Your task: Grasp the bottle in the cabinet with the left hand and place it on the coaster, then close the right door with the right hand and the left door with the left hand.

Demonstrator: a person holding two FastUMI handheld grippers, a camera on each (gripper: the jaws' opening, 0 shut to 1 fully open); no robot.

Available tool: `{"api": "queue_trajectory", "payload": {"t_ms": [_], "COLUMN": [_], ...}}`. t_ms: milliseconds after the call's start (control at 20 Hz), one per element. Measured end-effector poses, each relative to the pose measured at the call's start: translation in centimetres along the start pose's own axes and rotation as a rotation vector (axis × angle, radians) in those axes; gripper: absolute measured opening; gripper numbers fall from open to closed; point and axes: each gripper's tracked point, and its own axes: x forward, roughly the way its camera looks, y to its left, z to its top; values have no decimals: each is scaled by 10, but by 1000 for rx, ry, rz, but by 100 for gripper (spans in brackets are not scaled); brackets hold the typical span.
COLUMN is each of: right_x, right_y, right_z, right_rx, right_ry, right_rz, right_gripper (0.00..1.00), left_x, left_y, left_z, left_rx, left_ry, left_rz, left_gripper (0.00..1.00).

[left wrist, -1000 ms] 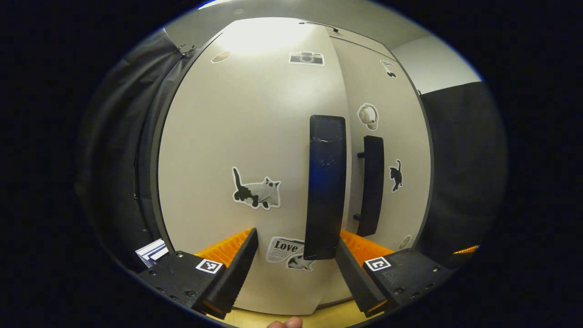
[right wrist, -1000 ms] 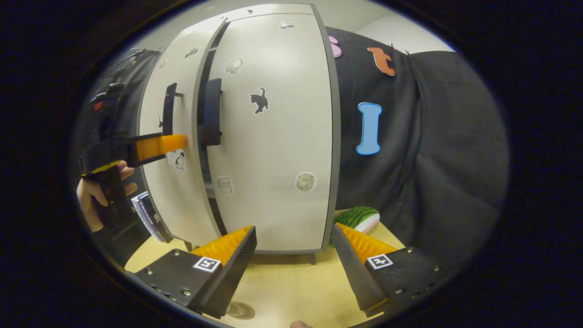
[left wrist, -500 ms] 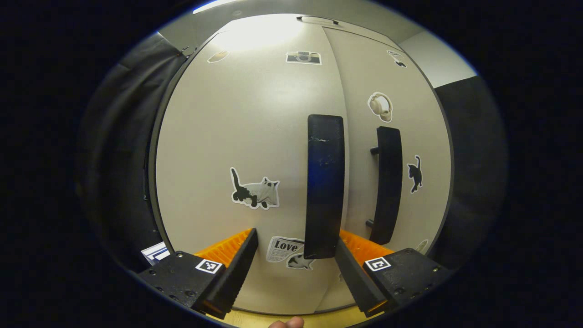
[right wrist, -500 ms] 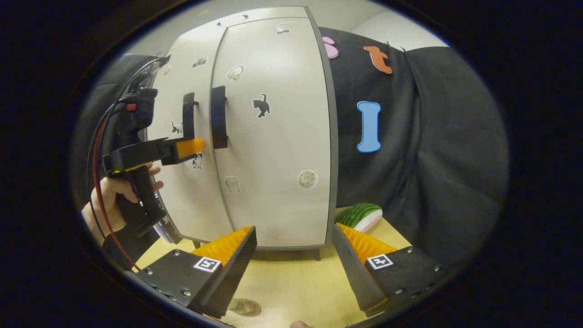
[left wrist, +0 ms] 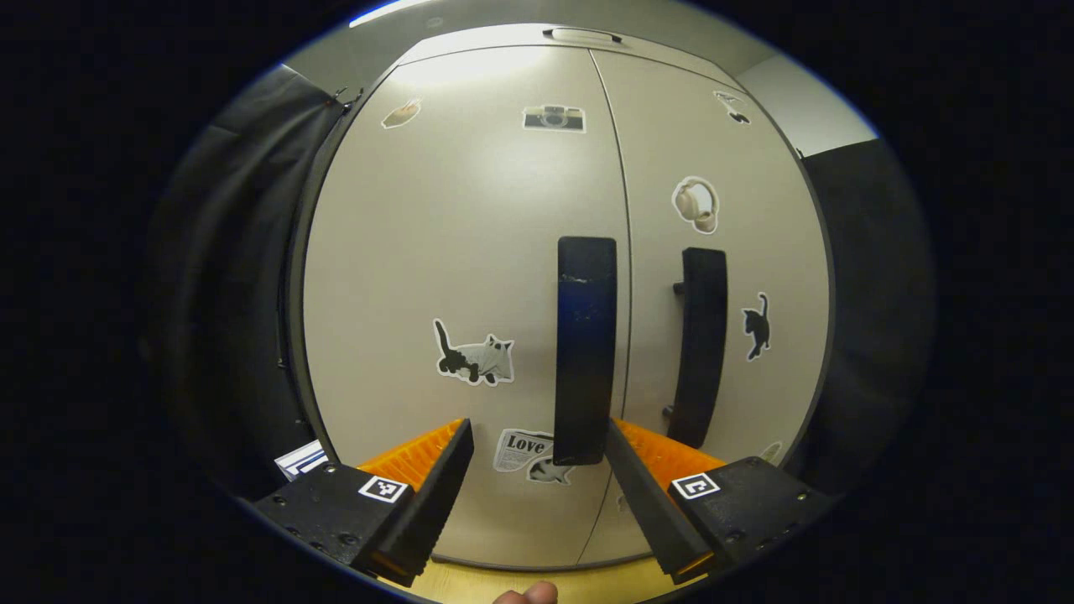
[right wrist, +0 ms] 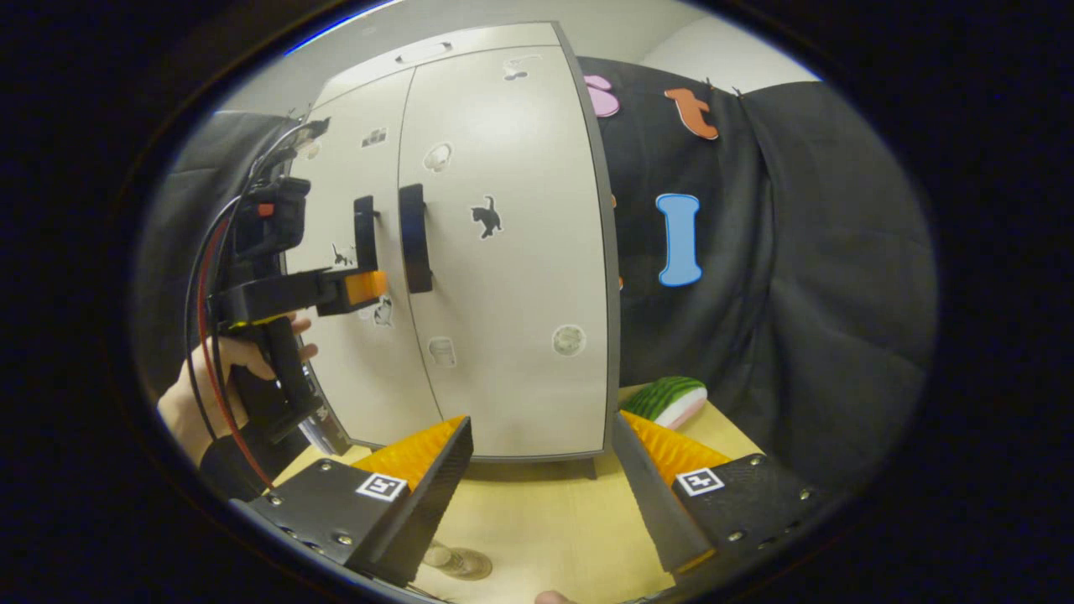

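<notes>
Pale laminate fills our left gripper view: the cabinet's left door (left wrist: 453, 277) and right door (left wrist: 722, 277) meet along a thin seam, so both look shut or all but shut, and we judge the closing step nearly finished. Our left gripper (left wrist: 537, 470) has its fingers spread wide with nothing between them; the left handle (left wrist: 585, 348), a dark upright bar, stands just ahead of and above the right finger, which seems to be at its lower end, though we cannot tell whether it touches. The door should handle as a stiff, light panel on hinges, best pushed flat on its face beside the handle, not gripped. With the doors together, whatever the cabinet holds is hidden from us. In our right gripper view, the right gripper (right wrist: 541, 495) hangs over the wooden worktop (right wrist: 537, 520), fingers wide and empty, well back from the cabinet (right wrist: 503, 252). Beyond the left finger, a hand (right wrist: 210, 386) holds the other gripper against the left door. A round disc, probably the coaster (right wrist: 457, 560), lies just under the left finger; we cannot make out the bottle from here. A watermelon-patterned object (right wrist: 671, 398) sits beyond the right finger.
</notes>
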Motion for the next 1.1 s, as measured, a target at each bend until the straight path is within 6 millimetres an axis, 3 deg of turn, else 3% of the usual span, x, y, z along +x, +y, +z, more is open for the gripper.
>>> {"api": "queue_trajectory", "payload": {"t_ms": [200,400,600,800,1100], "right_x": [-5,-10,-17,-23,-28], "right_y": [9,28,43,50,62], "right_z": [26,47,66,78,81], "right_rx": [8,11,16,-4,-21], "right_ry": [-39,-69,-101,-136,-148], "right_rz": [14,45,52,44,40], "right_gripper": [100,100,100,100,100], "left_x": [-45,-95,-135,-161,-175], "left_y": [-3,9,23,42,61], "left_z": [22,33,26,12,5], "left_rx": [-11,4,13,-7,-17], "left_ry": [-37,-52,-21,10,22], "left_rz": [-35,-17,1,31,54], "left_gripper": [98,98,98,98,98]}}
